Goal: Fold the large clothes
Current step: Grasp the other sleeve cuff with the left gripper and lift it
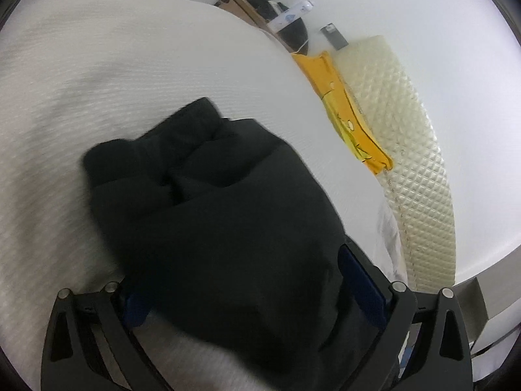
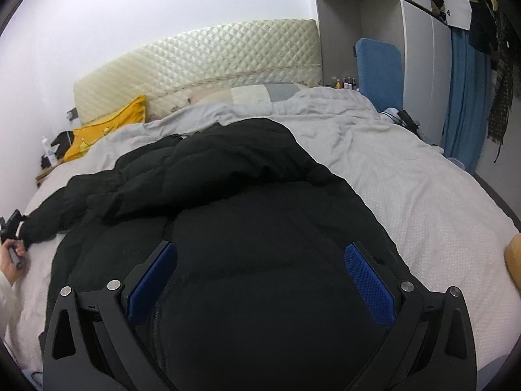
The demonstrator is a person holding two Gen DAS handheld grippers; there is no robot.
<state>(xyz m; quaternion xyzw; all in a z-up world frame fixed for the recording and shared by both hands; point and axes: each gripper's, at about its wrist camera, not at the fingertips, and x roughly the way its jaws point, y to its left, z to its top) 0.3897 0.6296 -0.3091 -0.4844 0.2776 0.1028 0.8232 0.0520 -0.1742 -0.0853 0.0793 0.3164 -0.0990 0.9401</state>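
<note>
Jacket: a black padded jacket (image 2: 228, 195) is spread across the white bed cover (image 2: 407, 195), filling the centre and lower part of the right wrist view; one sleeve (image 2: 42, 224) is stretched out toward the left edge of the frame
Handling: judged soft, bulky and light; the shell is likely slippery, so a thick bunch of fabric is better pinched than a single layer
Where to grip: the cuff and the hem edges are judged the best holds; the puffed middle would spring back
Left claw (image 1: 247, 280): opened wide, with the sleeve end (image 1: 202, 176) lying between the blue pads (image 1: 364, 280); nothing is seen to be pinched
Right claw (image 2: 260, 277): held wide open low over the jacket body, nothing gripped
Hand (image 2: 13, 260): seen at the lower left edge of the right wrist view, beside the cuff
Surroundings: a quilted headboard (image 2: 202, 62) and a yellow pillow (image 2: 107, 123) in the upper left
Hidden: the zip side, collar and far sleeve cannot be made out; the left wrist view is blurred, and its left pad is largely covered by cloth
</note>
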